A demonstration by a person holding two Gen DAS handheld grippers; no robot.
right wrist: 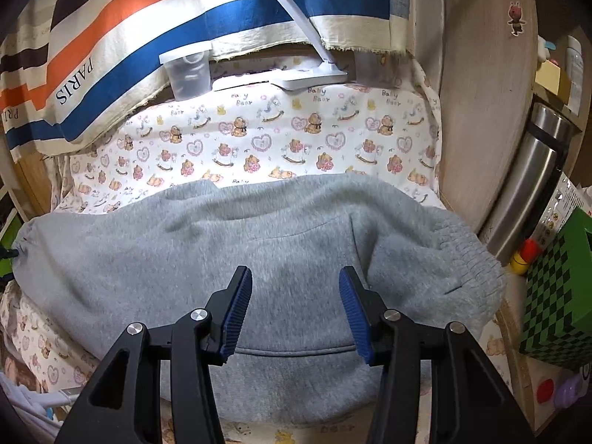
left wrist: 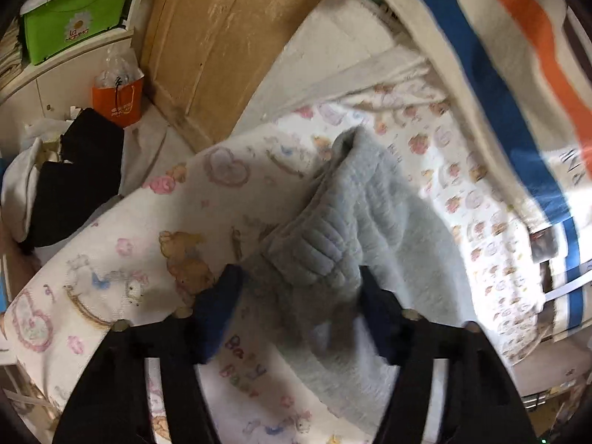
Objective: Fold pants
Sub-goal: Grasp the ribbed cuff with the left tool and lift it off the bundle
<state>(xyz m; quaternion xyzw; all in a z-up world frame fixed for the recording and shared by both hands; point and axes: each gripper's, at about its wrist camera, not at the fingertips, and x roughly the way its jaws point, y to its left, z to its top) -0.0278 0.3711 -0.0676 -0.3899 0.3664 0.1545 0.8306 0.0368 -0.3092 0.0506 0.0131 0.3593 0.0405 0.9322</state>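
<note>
I see the pants (right wrist: pixel 236 259) lying unfolded on the sheet (right wrist: pixel 259 140); my left gripper (left wrist: pixel 299 285) straddles a cuff (left wrist: pixel 310 255), grip uncertain; right gripper (right wrist: pixel 296 296) apart, empty.

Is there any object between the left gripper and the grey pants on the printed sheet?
Nothing visible. The ribbed cuff of the grey pants already lies between the fingers of the left gripper, on the printed sheet.

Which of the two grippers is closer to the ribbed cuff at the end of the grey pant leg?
Left. The left gripper has the ribbed cuff between its jaws; the right gripper hangs over the grey pants mid-body.
</note>
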